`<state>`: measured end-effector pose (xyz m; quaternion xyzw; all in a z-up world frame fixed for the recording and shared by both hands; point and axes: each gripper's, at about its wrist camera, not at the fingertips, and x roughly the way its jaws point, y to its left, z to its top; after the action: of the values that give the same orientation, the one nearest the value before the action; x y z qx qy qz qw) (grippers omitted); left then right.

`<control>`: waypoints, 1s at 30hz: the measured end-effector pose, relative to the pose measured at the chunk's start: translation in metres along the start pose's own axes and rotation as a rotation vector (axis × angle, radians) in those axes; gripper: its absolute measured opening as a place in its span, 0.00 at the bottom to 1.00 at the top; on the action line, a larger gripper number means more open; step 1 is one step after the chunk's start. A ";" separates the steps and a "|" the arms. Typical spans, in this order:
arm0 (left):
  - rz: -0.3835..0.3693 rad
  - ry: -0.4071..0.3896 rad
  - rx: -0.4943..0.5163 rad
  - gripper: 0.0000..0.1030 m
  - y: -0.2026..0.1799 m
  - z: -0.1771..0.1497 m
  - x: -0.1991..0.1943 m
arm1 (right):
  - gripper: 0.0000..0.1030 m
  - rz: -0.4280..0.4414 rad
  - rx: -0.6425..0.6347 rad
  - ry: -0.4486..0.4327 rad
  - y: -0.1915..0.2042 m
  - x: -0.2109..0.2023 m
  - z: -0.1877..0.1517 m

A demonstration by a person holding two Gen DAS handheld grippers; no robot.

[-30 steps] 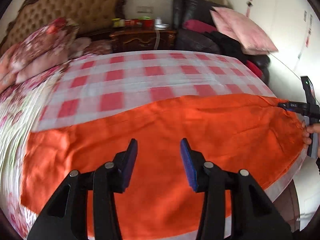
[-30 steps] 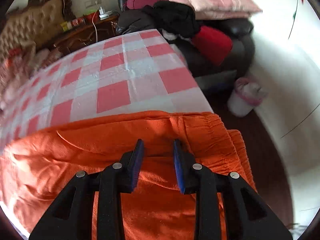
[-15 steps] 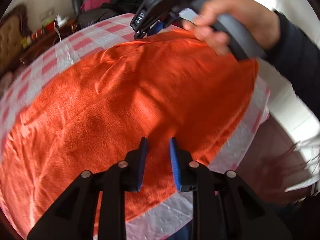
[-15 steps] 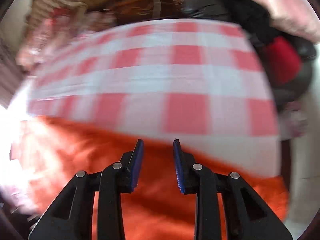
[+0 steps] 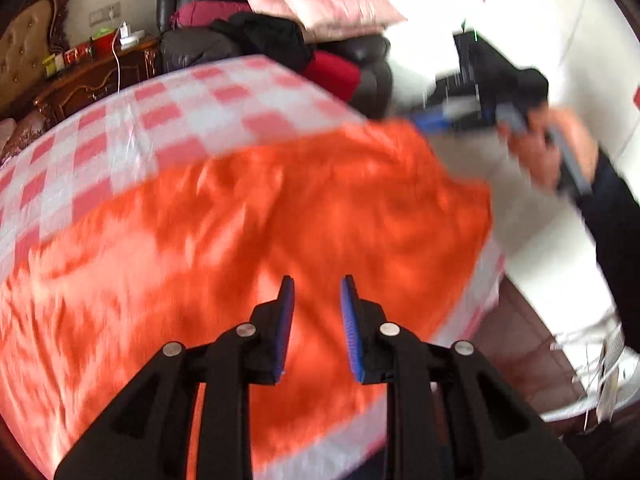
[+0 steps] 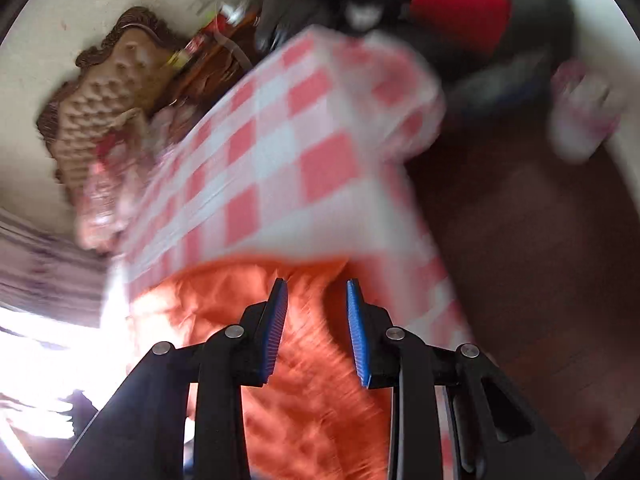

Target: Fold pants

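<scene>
Orange pants [image 5: 280, 220] lie spread across the red-and-white checked bed cover [image 5: 180, 112], reaching its near right corner. My left gripper [image 5: 317, 292] hovers over the near part of the pants, open, its blue pads a narrow gap apart with nothing pinched. In the left wrist view a hand [image 5: 560, 148] holds my right gripper [image 5: 430, 120], blurred, just beyond the pants' far right corner. In its own view the right gripper [image 6: 316, 292] points down at the pants' edge [image 6: 312, 380]. Its jaws are opening, and the cloth shows below the gap, not clamped.
A dark leather armchair [image 5: 360, 64] piled with pink pillows and clothes stands past the bed's far corner. A wooden nightstand [image 5: 92, 80] and tufted headboard [image 6: 108, 88] lie at the back. Dark floor [image 6: 520, 240] with a pale bin [image 6: 580, 120] runs along the bed's right side.
The left gripper narrowed its jaws and swung right toward the bed's corner. The right gripper left the middle of the pants, rolled, moved out past the corner, and its jaws widened.
</scene>
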<state>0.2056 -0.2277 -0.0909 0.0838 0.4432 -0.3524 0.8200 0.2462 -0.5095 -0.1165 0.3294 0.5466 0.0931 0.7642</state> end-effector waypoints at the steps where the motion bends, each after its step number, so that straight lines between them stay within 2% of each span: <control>1: 0.007 -0.016 0.005 0.24 -0.002 0.010 0.002 | 0.40 -0.003 -0.008 0.014 0.002 0.005 0.000; 2: 0.003 -0.025 0.003 0.24 -0.004 0.016 0.004 | 0.43 -0.001 -0.016 0.022 0.004 0.009 0.002; 4: -0.032 -0.022 -0.031 0.27 -0.004 0.021 0.006 | 0.42 -0.001 -0.025 0.027 0.008 0.019 0.010; 5: -0.050 -0.011 -0.045 0.27 -0.003 0.019 0.007 | 0.28 -0.054 -0.046 0.005 0.009 0.021 0.012; 6: -0.049 0.001 -0.053 0.27 -0.003 0.014 0.009 | 0.24 -0.142 -0.075 -0.018 0.011 0.026 0.020; 7: -0.043 0.013 -0.057 0.27 -0.005 0.008 0.010 | 0.24 -0.286 -0.096 -0.055 0.011 0.026 0.021; 8: -0.049 0.020 -0.063 0.27 -0.008 0.001 0.007 | 0.24 -0.335 -0.080 -0.092 0.008 0.020 0.019; 10: -0.059 0.033 -0.088 0.27 -0.017 -0.019 0.003 | 0.25 -0.322 -0.046 -0.160 0.007 0.005 0.011; 12: -0.052 0.034 -0.072 0.27 -0.024 -0.029 0.003 | 0.25 -0.386 -0.038 -0.261 0.011 -0.021 -0.006; 13: -0.042 0.034 -0.061 0.27 -0.030 -0.038 0.003 | 0.25 -0.363 -0.045 -0.306 0.015 -0.037 -0.024; 15: -0.007 0.058 -0.028 0.28 -0.039 -0.050 0.011 | 0.25 -0.290 -0.073 -0.325 0.024 -0.049 -0.053; 17: 0.024 0.047 -0.009 0.32 -0.043 -0.060 0.015 | 0.25 -0.283 -0.123 -0.304 0.040 -0.042 -0.092; 20: 0.064 0.015 -0.037 0.57 -0.039 -0.069 0.012 | 0.25 -0.310 -0.201 -0.243 0.054 -0.011 -0.134; 21: 0.062 0.002 -0.062 0.58 -0.035 -0.075 0.007 | 0.25 -0.319 -0.219 -0.234 0.058 -0.001 -0.144; 23: 0.106 -0.036 -0.075 0.57 -0.027 -0.083 -0.008 | 0.25 -0.391 -0.257 -0.248 0.063 0.016 -0.163; 26: 0.199 -0.100 -0.183 0.57 0.009 -0.100 -0.041 | 0.26 -0.528 -0.361 -0.282 0.076 0.022 -0.186; 28: 0.279 -0.092 -0.259 0.54 0.039 -0.114 -0.055 | 0.27 -0.621 -0.411 -0.285 0.087 0.030 -0.193; 30: 0.347 -0.061 -0.316 0.46 0.068 -0.133 -0.068 | 0.27 -0.700 -0.420 -0.281 0.098 0.033 -0.196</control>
<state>0.1370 -0.0832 -0.1285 0.0186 0.4471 -0.1347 0.8841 0.1042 -0.3388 -0.1195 -0.0292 0.4851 -0.1081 0.8673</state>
